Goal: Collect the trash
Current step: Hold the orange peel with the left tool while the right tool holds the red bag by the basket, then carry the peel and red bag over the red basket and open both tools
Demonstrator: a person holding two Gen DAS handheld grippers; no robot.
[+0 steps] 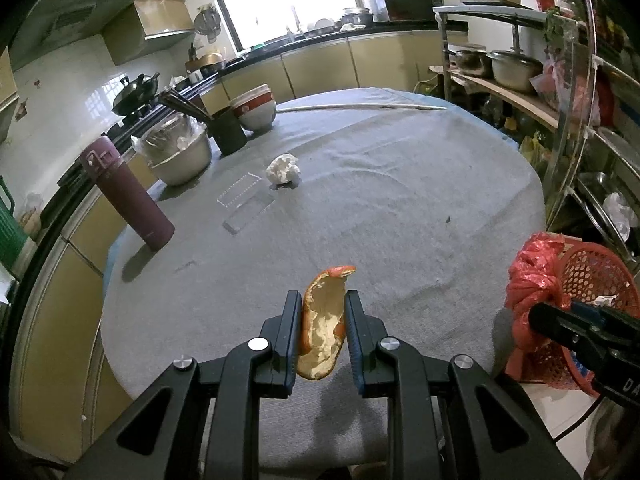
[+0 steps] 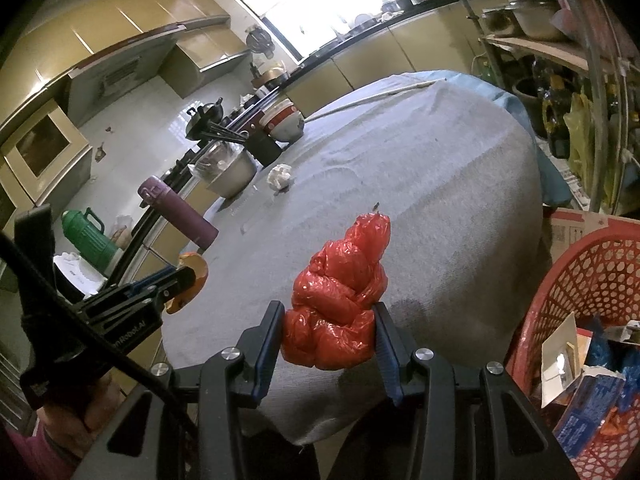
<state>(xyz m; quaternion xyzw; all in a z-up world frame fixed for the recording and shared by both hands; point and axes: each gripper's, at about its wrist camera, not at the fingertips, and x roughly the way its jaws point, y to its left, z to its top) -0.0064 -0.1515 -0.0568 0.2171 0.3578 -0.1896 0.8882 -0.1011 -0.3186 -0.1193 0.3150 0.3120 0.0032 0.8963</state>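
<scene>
Holding a piece of orange peel (image 1: pixel 323 326) between its pads, the left gripper (image 1: pixel 323 334) hangs above the near edge of the grey table (image 1: pixel 400 200). The right gripper (image 2: pixel 330 336) clamps a knotted red plastic bag (image 2: pixel 340 300) just left of the red basket (image 2: pixel 592 272). A crumpled white tissue (image 1: pixel 283 169) lies far on the table.

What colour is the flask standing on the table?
Maroon-purple; the flask shows best in the left wrist view.
</scene>
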